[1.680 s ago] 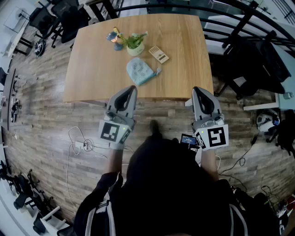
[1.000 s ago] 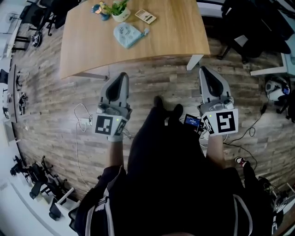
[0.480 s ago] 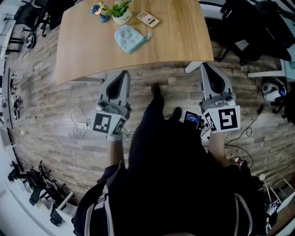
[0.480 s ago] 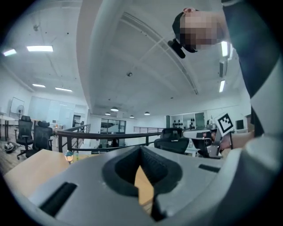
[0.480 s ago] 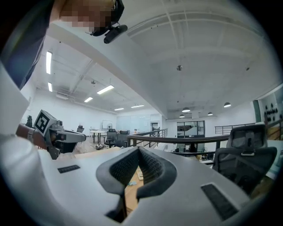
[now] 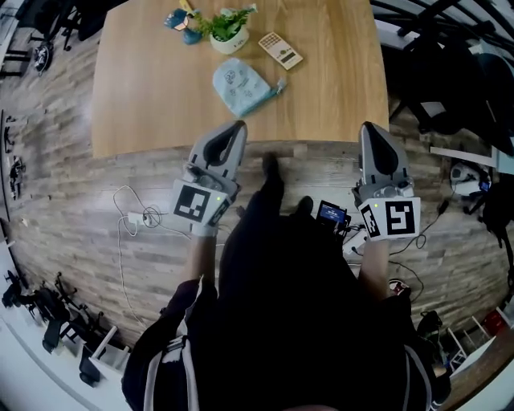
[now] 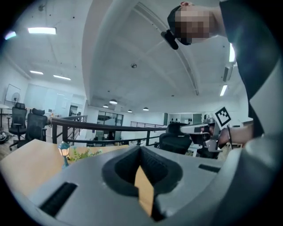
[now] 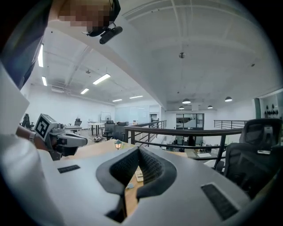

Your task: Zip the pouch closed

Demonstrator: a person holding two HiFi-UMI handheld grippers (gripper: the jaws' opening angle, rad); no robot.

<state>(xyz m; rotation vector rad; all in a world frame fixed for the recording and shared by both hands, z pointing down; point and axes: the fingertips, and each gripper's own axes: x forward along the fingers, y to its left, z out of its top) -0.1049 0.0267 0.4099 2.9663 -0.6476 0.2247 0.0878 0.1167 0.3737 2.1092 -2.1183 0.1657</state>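
In the head view a light blue pouch lies flat on the wooden table, its zip end toward the right. My left gripper is shut and empty, with its tips over the table's near edge, just short of the pouch. My right gripper is also shut and empty, and it hovers at the near right corner, well right of the pouch. In the left gripper view the jaws meet with only tabletop behind them. The right gripper view shows its jaws closed too.
A potted plant, a small toy figure and a calculator stand behind the pouch. Cables lie on the wood floor at the left. Dark chairs and bags crowd the right side. A railing runs beyond the table.
The person has stepped toward the table. Both grippers, earlier over the floor, now reach the table's near edge. Both stay shut.
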